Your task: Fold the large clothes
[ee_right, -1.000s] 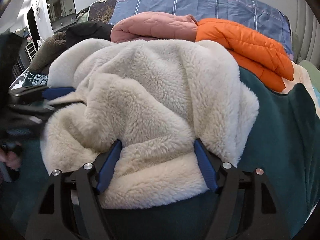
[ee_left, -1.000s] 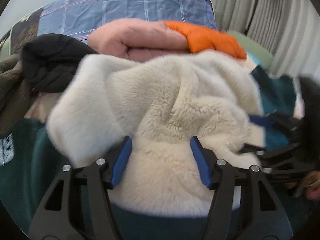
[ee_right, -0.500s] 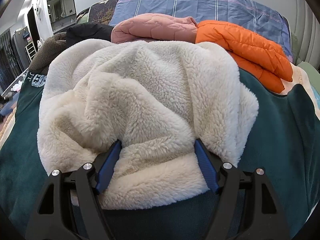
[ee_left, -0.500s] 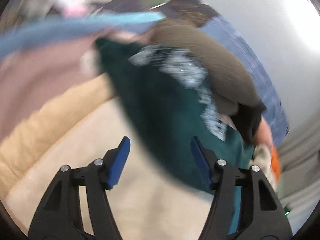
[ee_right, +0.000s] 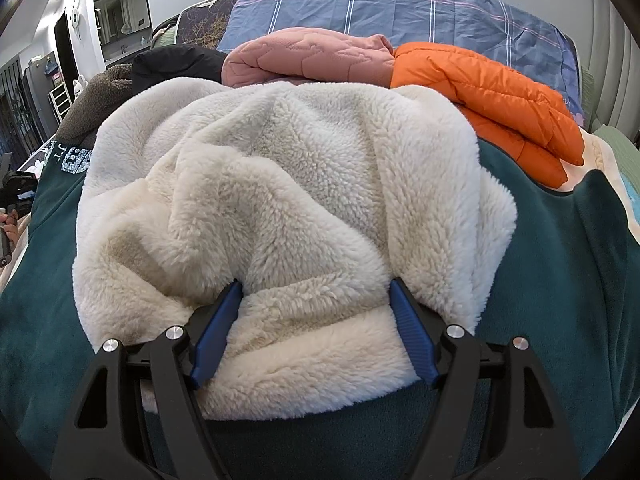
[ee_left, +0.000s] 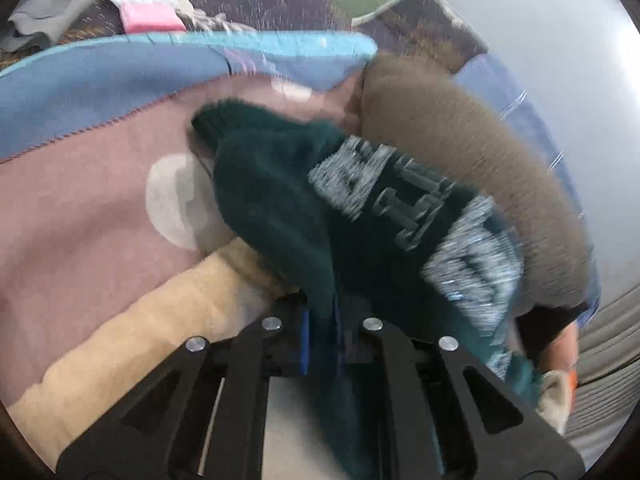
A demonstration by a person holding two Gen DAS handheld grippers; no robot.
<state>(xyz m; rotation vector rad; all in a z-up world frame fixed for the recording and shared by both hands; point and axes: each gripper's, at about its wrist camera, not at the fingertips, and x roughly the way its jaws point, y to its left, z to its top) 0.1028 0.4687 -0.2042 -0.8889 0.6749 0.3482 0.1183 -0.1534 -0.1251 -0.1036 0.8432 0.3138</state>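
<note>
A dark green sweater (ee_left: 280, 208) with pale lettering lies spread on the bed. In the left wrist view my left gripper (ee_left: 320, 332) has its jaws closing tight on a raised fold of the sweater's edge, with green cloth pinched between the blue pads. The picture is blurred. In the right wrist view a cream fleece garment (ee_right: 300, 168) is heaped on the green sweater (ee_right: 560, 280). My right gripper (ee_right: 315, 285) stands open at the heap's near edge, a thick roll of fleece between its fingers. The left gripper's black body and a hand show at the far left edge (ee_right: 14, 192).
Behind the fleece lie a folded pink quilted jacket (ee_right: 308, 56), an orange puffer jacket (ee_right: 492, 92), a black garment (ee_right: 172, 64) and a brown fleece (ee_right: 92, 96). Blue checked bedding (ee_right: 400, 4) covers the back. A mauve and blue blanket (ee_left: 80, 216) lies under the sweater.
My left gripper swung away from the cream fleece to the sweater's left edge, rolled over, and shut on the green cloth. The right gripper stayed still.
</note>
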